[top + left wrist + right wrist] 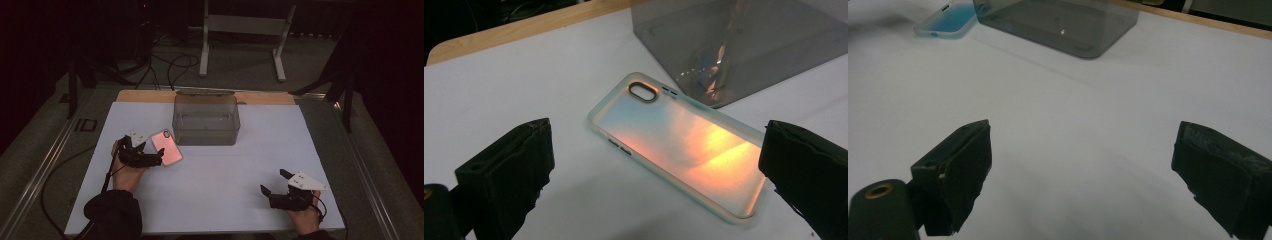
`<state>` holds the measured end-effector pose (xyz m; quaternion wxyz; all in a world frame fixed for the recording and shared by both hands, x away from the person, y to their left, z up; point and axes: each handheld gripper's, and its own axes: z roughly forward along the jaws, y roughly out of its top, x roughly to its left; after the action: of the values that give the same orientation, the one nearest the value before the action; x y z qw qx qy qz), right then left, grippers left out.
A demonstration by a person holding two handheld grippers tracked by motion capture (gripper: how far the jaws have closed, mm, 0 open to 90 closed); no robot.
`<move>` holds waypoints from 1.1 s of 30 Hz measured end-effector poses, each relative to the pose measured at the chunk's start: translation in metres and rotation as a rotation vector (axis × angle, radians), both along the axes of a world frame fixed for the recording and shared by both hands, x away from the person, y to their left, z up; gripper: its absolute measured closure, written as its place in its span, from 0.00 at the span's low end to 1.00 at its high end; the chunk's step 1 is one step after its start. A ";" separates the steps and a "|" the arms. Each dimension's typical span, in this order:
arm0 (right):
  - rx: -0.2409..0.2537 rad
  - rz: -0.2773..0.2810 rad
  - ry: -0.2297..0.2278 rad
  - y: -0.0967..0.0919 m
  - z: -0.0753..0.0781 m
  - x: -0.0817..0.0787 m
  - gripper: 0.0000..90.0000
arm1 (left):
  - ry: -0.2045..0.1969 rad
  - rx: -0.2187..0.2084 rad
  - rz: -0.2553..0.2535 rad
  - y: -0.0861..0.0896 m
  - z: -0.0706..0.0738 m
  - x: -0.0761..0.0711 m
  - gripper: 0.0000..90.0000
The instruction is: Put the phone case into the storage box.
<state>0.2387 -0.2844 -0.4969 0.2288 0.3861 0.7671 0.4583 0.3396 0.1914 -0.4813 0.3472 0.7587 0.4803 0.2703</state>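
An iridescent phone case (166, 146) lies flat on the white table sheet (210, 175), just left of a smoky transparent plastic box (206, 119). In the left gripper view the phone case (684, 145) glows orange and teal, its near end lying between my wide-apart jaws. My left gripper (152, 152) is open, right at the case's near left edge. My right gripper (275, 182) stands open near the table's front right, nothing between its jaws. In the right gripper view the phone case (945, 20) looks blue, far off beside the box (1058, 22).
A wooden table edge (145, 95) runs behind the white sheet. Beyond the table stand a white frame (245, 30) and loose cables (170, 65) on the floor. Metal rails (45, 160) border the table's sides.
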 end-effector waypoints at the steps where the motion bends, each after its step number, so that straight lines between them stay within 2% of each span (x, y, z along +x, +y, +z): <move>1: 0.000 0.000 0.000 0.000 0.000 0.000 0.10 | 0.002 0.002 0.001 0.000 0.000 0.001 0.02; 5: 0.001 -0.001 0.000 0.000 0.000 0.000 0.10 | 0.019 -0.017 0.003 0.000 -0.002 0.003 0.02; 16: 0.000 0.000 0.001 0.000 0.000 0.000 0.10 | 0.046 -0.023 0.016 -0.002 -0.008 0.009 0.03; 27: 0.003 0.003 -0.001 0.000 0.000 0.000 0.10 | 0.062 -0.004 0.022 -0.005 -0.013 0.014 0.03; 33: 0.001 0.004 0.002 0.000 0.000 0.000 0.10 | 0.077 0.025 0.046 -0.008 -0.017 0.017 0.02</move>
<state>0.2389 -0.2840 -0.4970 0.2268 0.3852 0.7678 0.4589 0.3567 0.1833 -0.4984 0.3127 0.7617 0.5071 0.2547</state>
